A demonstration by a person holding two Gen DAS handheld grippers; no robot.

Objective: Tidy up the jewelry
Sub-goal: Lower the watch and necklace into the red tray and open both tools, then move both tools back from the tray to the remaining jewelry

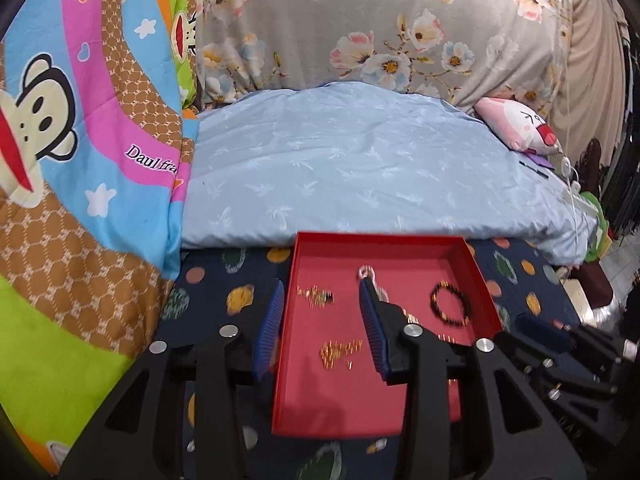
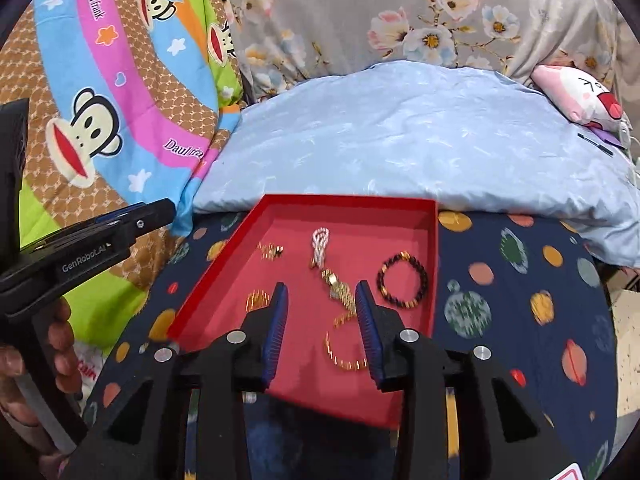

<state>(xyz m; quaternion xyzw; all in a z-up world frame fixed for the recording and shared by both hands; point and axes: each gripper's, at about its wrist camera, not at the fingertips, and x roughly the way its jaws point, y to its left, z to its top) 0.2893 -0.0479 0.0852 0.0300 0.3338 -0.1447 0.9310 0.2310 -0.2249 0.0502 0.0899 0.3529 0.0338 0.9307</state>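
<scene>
The right tool (image 2: pixel 322 326) hung wide open and empty at lower centre, over a gold bangle (image 2: pixel 345 354) in the red tray (image 2: pixel 435 264). The left tool (image 1: pixel 322 322) also gaped empty, straddling the tray's left wall. A dark beaded bracelet (image 2: pixel 402 281) lay right, a pearl piece (image 2: pixel 320 245) above centre.

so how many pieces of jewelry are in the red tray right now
5, possibly more behind the tools: dark bead bracelet at right, white braided pendant centre back, gold chain near front, small gold cluster back left, another gold cluster front left.
</scene>
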